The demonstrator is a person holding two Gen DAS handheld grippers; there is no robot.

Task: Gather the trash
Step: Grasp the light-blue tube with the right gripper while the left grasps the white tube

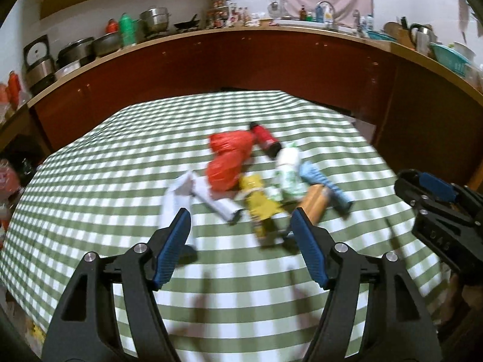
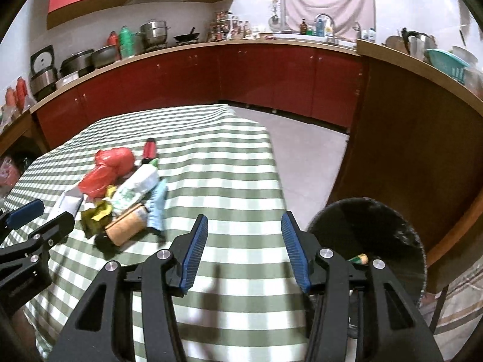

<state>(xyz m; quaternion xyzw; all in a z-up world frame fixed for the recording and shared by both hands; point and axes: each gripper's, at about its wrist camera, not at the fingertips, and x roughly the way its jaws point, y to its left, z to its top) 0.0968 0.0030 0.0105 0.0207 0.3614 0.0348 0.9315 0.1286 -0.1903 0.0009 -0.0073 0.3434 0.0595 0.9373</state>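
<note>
A heap of trash lies on the green-checked table point(image 1: 90, 163): a red plastic bag point(image 1: 228, 158), a red can point(image 1: 265, 138), white paper point(image 1: 181, 196), a yellow wrapper point(image 1: 259, 202), a white-green bag point(image 1: 288, 172), a brown tube point(image 1: 314, 203) and a blue cloth point(image 1: 324, 181). My left gripper point(image 1: 241, 226) is open and empty, just short of the heap. My right gripper point(image 2: 244, 232) is open and empty over the table point(image 2: 226, 166), right of the heap, whose red bag point(image 2: 111, 166) and brown tube point(image 2: 128, 226) show. A black bin point(image 2: 371, 235) stands beside the table.
Red kitchen cabinets with a worktop point(image 2: 211, 45) full of pots and bottles curve behind the table. A wooden counter point(image 2: 422, 120) stands to the right of the bin. Grey floor point(image 2: 308, 150) lies between table and cabinets.
</note>
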